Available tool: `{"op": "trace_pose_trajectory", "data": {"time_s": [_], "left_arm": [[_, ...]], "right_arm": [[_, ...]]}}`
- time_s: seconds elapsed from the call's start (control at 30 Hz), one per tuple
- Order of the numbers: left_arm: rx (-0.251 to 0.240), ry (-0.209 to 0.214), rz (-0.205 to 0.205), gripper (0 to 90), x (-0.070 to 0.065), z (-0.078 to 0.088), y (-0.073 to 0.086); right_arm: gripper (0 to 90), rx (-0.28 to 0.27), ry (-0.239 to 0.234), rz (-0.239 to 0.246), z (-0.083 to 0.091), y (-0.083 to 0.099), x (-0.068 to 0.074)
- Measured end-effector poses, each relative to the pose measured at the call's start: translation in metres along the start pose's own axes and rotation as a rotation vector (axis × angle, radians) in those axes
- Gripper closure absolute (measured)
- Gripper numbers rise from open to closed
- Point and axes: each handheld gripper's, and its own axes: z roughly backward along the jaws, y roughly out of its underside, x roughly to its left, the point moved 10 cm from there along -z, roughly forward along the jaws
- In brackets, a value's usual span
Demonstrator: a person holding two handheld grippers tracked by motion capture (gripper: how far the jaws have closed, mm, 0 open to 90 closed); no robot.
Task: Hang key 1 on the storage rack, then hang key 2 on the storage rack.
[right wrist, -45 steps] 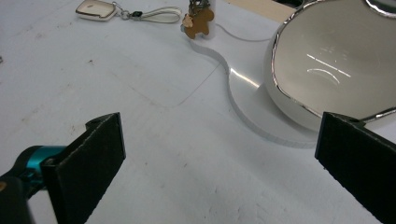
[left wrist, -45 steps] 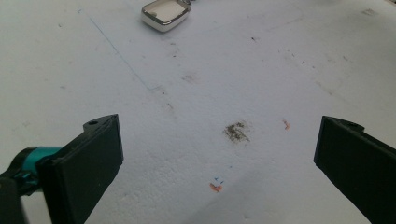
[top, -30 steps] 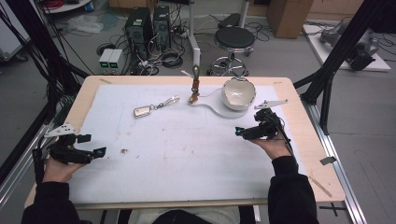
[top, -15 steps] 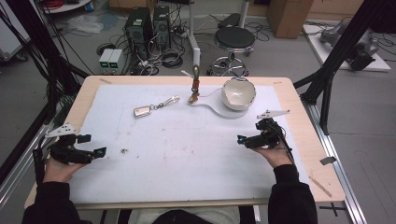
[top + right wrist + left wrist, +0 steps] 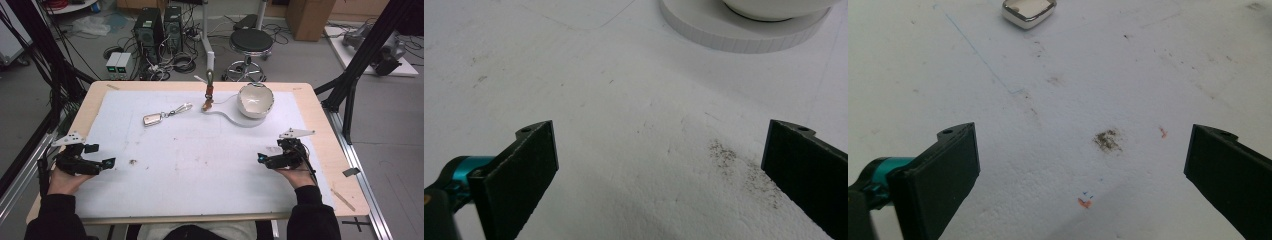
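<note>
- Middle of the white mat (image 5: 200,160) is bare, wide lane between the left gripper (image 5: 107,163) and right gripper (image 5: 261,159).
- Far edge is crowded: keychain (image 5: 153,119), small stand (image 5: 208,92), bowl (image 5: 255,100) on its white base (image 5: 744,27).
- Both grippers' jaws gape with bare mat between.

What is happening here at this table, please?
A person sits at a white table with a two-jaw gripper in each hand. The left gripper and the right gripper both rest low near the front edge, jaws open, holding nothing. Farther back lie a metal keychain and a white bowl on a white paddle-shaped board. Nothing is being touched at this moment.
</note>
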Motion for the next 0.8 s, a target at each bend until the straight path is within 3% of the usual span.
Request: {"op": "trace_pose_trajectory", "data": {"time_s": [0.27,0.6,0.8], "left_arm": [[0.018,-0.007,-0.01,1.7,0.0,-0.006,-0.006],[0.056,0.008,-0.064,1.8,-0.006,-0.02,-0.022],[0.062,0.008,-0.07,1.7,-0.004,-0.025,-0.031]], "right_arm": [[0.7,-0.034,-0.003,0.005,0.004,0.003,0.001],[0.7,-0.03,-0.004,0.025,0.008,0.013,0.005],[0.7,-0.022,0.001,0.032,0.01,0.017,0.006]]}}
